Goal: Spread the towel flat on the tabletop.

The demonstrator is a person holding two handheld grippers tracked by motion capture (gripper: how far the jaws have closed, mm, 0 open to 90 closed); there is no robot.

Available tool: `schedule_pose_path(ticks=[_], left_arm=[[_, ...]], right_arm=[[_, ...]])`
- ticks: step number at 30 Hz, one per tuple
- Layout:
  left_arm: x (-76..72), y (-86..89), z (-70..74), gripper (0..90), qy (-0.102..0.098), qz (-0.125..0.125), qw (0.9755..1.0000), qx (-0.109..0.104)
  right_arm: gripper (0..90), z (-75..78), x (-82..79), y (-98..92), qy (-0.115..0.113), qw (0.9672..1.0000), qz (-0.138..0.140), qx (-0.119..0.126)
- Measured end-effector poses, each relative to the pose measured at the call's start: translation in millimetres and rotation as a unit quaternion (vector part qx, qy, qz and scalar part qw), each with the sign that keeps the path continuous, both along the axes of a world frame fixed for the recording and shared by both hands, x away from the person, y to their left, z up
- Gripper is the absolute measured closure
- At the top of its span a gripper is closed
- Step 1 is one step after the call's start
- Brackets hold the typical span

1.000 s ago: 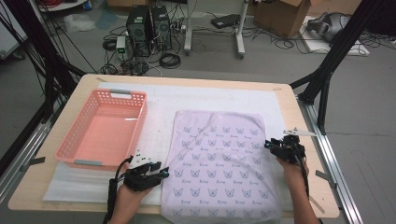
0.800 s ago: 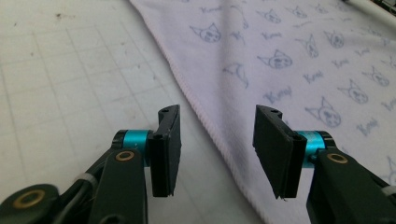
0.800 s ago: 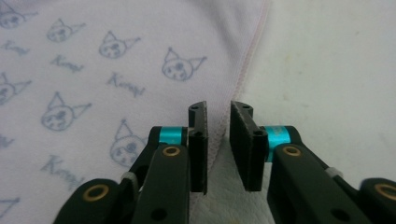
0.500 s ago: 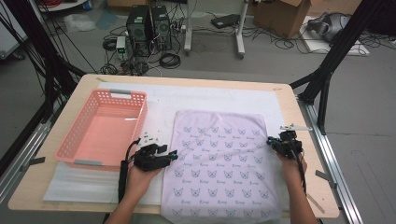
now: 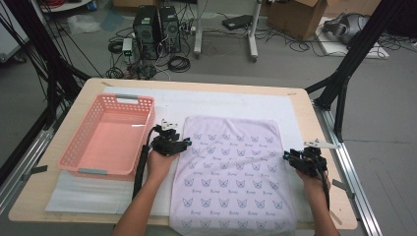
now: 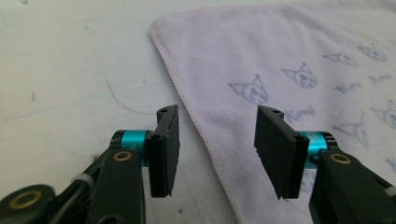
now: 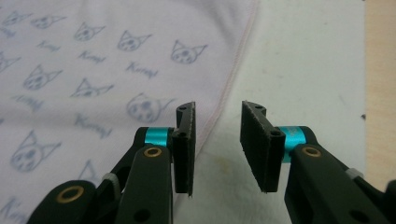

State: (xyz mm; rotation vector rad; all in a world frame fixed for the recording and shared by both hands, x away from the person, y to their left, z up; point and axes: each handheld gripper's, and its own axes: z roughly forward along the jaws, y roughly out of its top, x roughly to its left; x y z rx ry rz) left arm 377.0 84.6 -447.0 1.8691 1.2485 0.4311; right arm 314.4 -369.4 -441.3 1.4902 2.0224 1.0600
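The lilac cat-print towel (image 5: 231, 172) lies flat and unfolded on the white mat (image 5: 221, 101), right of the pink basket (image 5: 108, 137). No fold is made yet; you have only lined up on its side hems. Your left gripper (image 5: 186, 141) has travelled up along the left hem toward the far corner; its jaws straddle the hem, released, having just narrowed. Your right gripper (image 5: 286, 156) waits at the right hem, released after a brief clench.

The high view looks down from above; both gripper views sit close over the towel (image 5: 231, 172) edges.
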Motion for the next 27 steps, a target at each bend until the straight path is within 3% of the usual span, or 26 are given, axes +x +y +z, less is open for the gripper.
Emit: schedule_pose_path(ticks=[1, 3, 4, 5, 6, 9, 10, 11, 13, 14, 16, 17, 19, 21, 23, 27], left_arm=[[1.4, -2.9, -2.0, 54.5, 0.002, -0.003, 1.0000, 0.002], [1.1, -7.5, -3.8, 60.5, -0.014, -0.003, 0.9997, 0.022], [1.1, -8.8, -3.9, 66.2, -0.019, 0.001, 0.9992, 0.034], [1.6, -8.1, -3.7, 72.1, -0.020, 0.002, 0.9992, 0.034], [2.3, -7.3, -3.6, 85.8, -0.019, 0.003, 0.9993, 0.033], [3.7, -4.5, -2.9, 87.6, -0.025, 0.027, 0.9981, 0.048], [4.9, -1.7, -3.1, 87.7, -0.022, 0.040, 0.9982, 0.040], [5.9, 1.1, -2.9, 87.7, -0.015, 0.041, 0.9985, 0.031], [5.0, 1.0, -2.5, 87.4, -0.022, 0.040, 0.9982, 0.039], [4.6, 1.9, -1.9, 86.3, -0.024, 0.038, 0.9983, 0.037], [4.3, 6.4, 0.0, 66.5, -0.017, 0.047, 0.9987, 0.006], [3.7, 9.2, 1.4, 60.3, -0.013, 0.043, 0.9989, -0.010], [-0.3, 11.3, 4.5, 49.7, -0.021, 0.033, 0.9990, -0.021], [-5.6, 12.2, 7.2, 45.8, -0.030, 0.018, 0.9989, -0.030], [-10.6, 12.9, 8.7, 44.0, -0.038, 0.006, 0.9984, -0.041], [-18.3, 13.5, 13.6, 40.2, -0.035, -0.018, 0.9981, -0.047]], right_arm=[[65.3, -0.4, -3.0, 0.0, -0.001, 1.0000, 0.004, 0.002], [65.3, -1.2, -7.4, 0.1, 0.000, 0.9999, 0.010, 0.005], [65.3, -2.0, -9.1, 0.3, -0.002, 0.9999, 0.014, 0.005], [65.3, -2.3, -10.5, 0.6, -0.001, 0.9998, 0.017, 0.005], [65.3, -2.5, -11.6, 1.3, 0.002, 0.9998, 0.019, 0.007], [65.3, -2.7, -12.7, 3.0, -0.002, 0.9997, 0.022, 0.008], [65.3, -2.7, -13.3, 3.9, -0.002, 0.9997, 0.022, 0.009], [65.3, -3.0, -13.6, 4.6, -0.002, 0.9997, 0.023, 0.009], [65.0, -3.7, -14.2, 6.0, -0.002, 0.9996, 0.026, 0.008], [64.3, -3.9, -14.5, 6.7, -0.001, 0.9996, 0.027, 0.009], [61.9, -4.5, -14.3, 8.1, 0.001, 0.9995, 0.031, 0.007], [61.7, -5.1, -14.4, 9.3, 0.004, 0.9994, 0.033, 0.006], [61.6, -7.2, -14.1, 12.4, 0.012, 0.9991, 0.040, -0.003], [66.7, -8.3, -14.5, 15.6, 0.005, 0.9991, 0.037, -0.019], [84.7, -7.7, -13.8, 14.4, 0.008, 0.9989, 0.042, -0.018], [86.5, -6.8, -14.4, 13.7, 0.004, 0.9991, 0.023, -0.035]])
